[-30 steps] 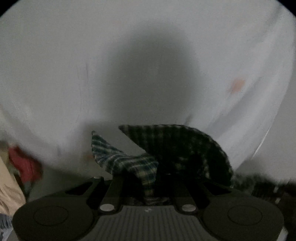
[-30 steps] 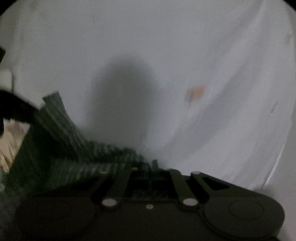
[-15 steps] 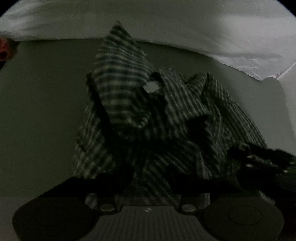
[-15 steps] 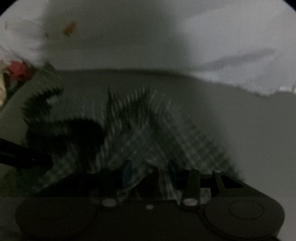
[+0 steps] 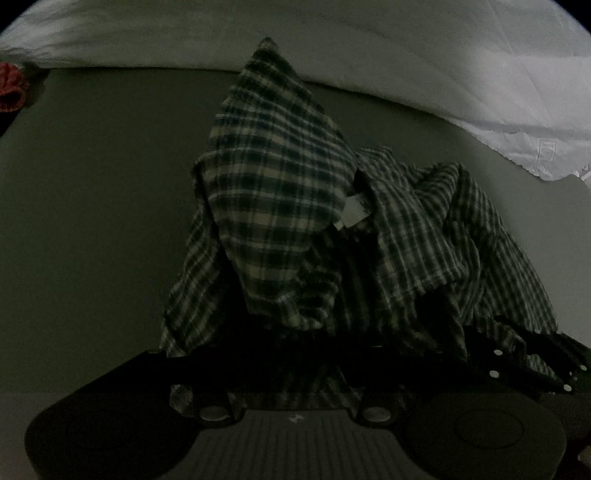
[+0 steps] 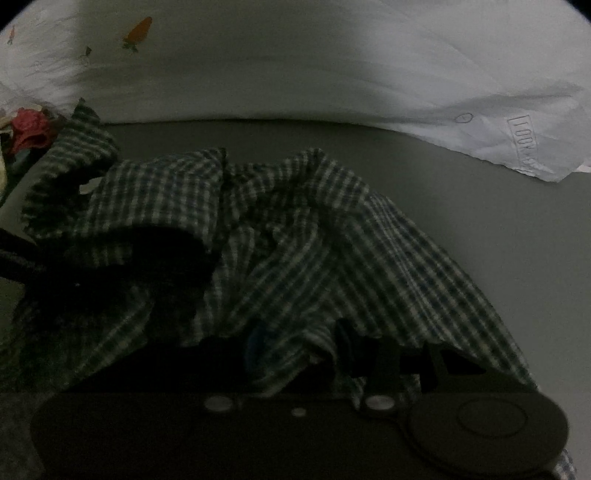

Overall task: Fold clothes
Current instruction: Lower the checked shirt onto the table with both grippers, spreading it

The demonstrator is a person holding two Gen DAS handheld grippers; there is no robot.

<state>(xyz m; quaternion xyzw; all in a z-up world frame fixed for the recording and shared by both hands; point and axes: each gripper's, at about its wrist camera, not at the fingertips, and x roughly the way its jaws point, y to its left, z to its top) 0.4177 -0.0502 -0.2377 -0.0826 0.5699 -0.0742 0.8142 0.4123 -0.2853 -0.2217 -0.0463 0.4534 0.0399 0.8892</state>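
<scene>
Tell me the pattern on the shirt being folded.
The shirt is a dark green and cream plaid check, clearest in the left wrist view.

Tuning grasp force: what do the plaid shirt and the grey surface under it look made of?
Plaid shirt: thin woven cloth, likely cotton, matte; it crumples into soft folds and peaks, with a sewn label showing. Grey surface: smooth, matte and flat, no visible weave; probably a fitted sheet or mat, but the dim light leaves it open.

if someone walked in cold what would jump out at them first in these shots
A dark green plaid shirt sits crumpled in a heap on the grey surface, filling the middle of both views and draped over both tools' jaws. Behind it lies a white sheet printed with a small orange carrot, upper left.
</scene>
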